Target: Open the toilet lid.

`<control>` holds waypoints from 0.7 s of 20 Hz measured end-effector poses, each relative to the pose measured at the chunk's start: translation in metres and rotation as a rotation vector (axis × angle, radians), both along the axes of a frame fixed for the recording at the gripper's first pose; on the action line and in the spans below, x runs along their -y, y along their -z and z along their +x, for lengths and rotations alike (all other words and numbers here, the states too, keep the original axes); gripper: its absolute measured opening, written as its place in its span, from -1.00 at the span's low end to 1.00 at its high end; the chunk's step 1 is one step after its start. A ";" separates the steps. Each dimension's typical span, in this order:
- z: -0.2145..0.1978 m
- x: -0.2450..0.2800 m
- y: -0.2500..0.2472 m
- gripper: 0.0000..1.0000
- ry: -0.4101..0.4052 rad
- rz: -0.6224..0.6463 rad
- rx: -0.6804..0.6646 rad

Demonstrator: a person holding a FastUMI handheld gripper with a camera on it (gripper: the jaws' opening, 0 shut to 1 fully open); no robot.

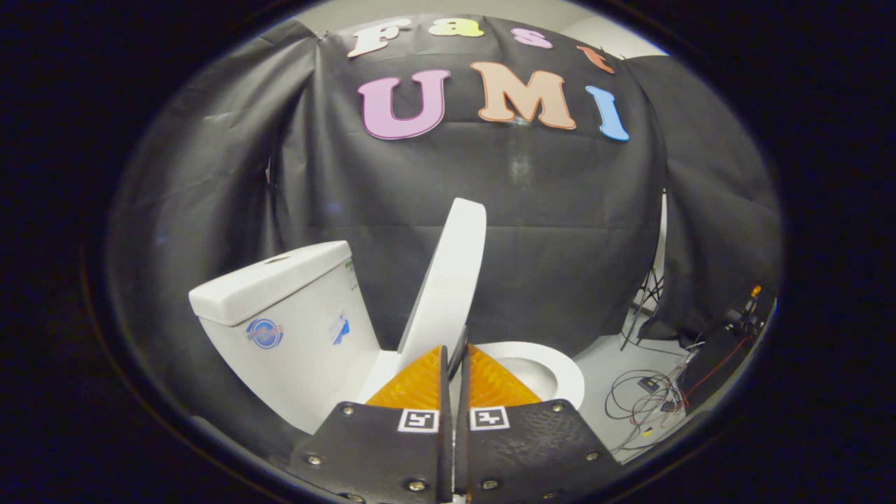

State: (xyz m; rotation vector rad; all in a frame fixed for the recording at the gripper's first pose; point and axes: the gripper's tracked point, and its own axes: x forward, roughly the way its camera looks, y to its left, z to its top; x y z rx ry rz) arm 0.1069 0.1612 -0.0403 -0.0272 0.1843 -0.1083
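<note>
The claw (455, 353) is nearly closed, its two fingers (420, 385) pinching the lower edge of the lid (448, 280) between them. The lid stands raised, tilted a little short of upright (leaning toward the tank (280, 315), not touching it). The seat (560, 367) lies flat on the bowl just beyond the fingers. Loose cables (644, 399) lie on the floor (602, 364) beside the toilet.

Black cloth wall (560, 210), grey floor (609, 371)
</note>
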 end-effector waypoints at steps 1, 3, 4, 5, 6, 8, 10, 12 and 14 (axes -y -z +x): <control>0.000 -0.005 -0.001 -0.96 -0.010 0.000 0.006; -0.001 -0.015 -0.002 -0.96 -0.037 0.000 0.013; -0.001 -0.019 -0.003 -0.96 -0.046 0.003 0.016; -0.001 -0.022 -0.004 -0.96 -0.054 0.007 0.020; -0.001 -0.024 -0.004 -0.96 -0.060 0.008 0.023; -0.002 -0.031 -0.005 -0.96 -0.078 0.012 0.027; -0.003 -0.040 -0.007 -0.96 -0.101 0.021 0.033; -0.004 -0.048 -0.008 -0.95 -0.120 0.033 0.040; -0.002 -0.053 -0.009 -0.96 -0.133 0.041 0.045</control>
